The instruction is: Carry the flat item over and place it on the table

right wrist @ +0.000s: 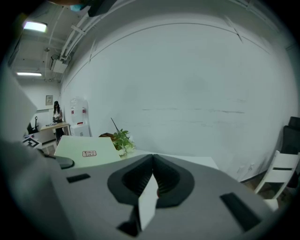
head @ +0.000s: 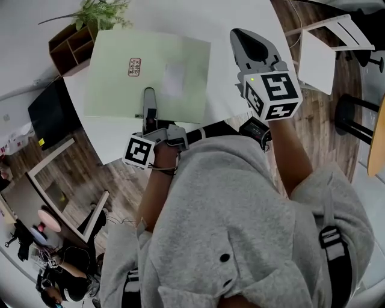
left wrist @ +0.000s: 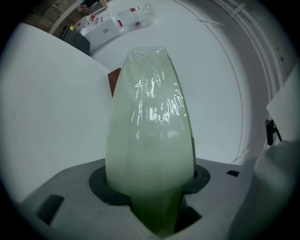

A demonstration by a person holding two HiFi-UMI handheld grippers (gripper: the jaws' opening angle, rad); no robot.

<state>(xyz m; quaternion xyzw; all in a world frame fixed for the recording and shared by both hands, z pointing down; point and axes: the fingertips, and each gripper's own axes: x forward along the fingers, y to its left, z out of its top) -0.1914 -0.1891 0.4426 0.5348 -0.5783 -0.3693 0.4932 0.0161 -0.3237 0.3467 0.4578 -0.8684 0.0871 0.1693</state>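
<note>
A pale green flat sheet hung over the white surface at about 11 o'clock in the head view, and whether it touched that surface could not be told. It was rectangular and thin, with a small red stamp near its middle. In the left gripper view its face was glossy with rippled glints. The left claw pinched the sheet's 6 o'clock edge. The right claw was raised at 1 o'clock, apart from the sheet, its jaws pressed together on a thin white slip. A leafy plant and a wooden shelf stood at the sheet's 11 o'clock corner.
</note>
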